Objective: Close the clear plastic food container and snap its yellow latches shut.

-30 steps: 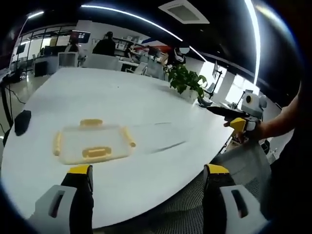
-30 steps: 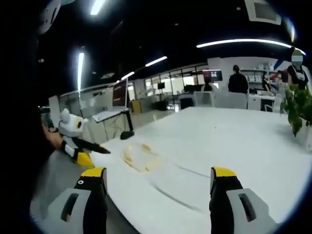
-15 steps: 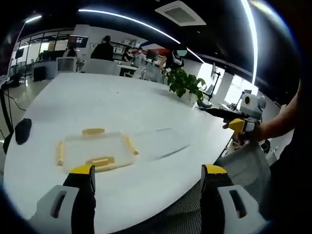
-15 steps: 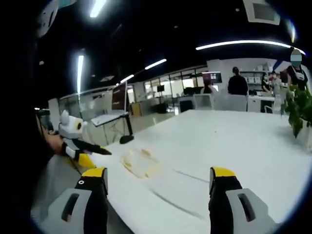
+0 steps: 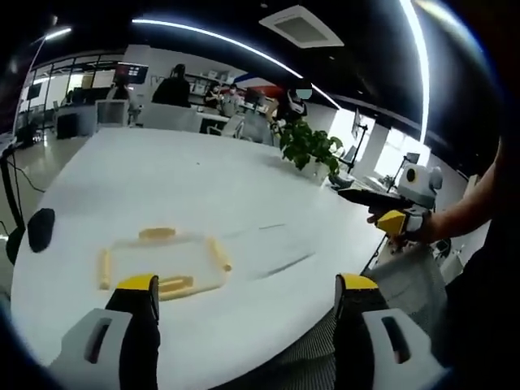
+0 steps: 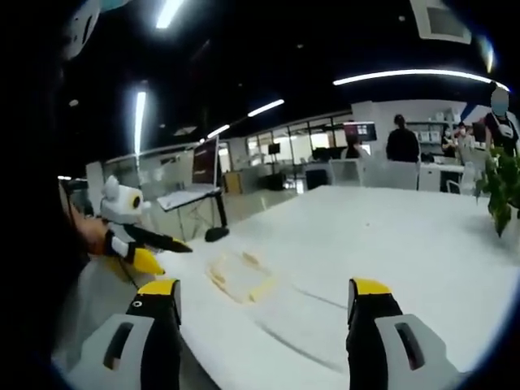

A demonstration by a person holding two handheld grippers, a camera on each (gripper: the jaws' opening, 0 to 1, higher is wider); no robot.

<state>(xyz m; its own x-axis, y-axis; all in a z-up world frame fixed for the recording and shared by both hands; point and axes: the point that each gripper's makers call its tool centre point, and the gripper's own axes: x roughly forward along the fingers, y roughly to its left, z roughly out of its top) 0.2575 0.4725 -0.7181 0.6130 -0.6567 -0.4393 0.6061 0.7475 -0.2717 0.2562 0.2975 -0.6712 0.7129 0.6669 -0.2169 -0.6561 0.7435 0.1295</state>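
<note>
Hovering wide-jawed over the white worktop, the left tool holds nothing in the left gripper view; the clear container with yellow latches lies flat just ahead. In the right gripper view the right tool is also wide and empty, container well ahead. Approach step, I'd say; next, get both tools onto the latches.

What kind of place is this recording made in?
Most likely an open-plan office: a large white table holding the clear plastic food container with yellow latches, desks with a dark monitor, long ceiling strip lights, and a green potted plant.
</note>
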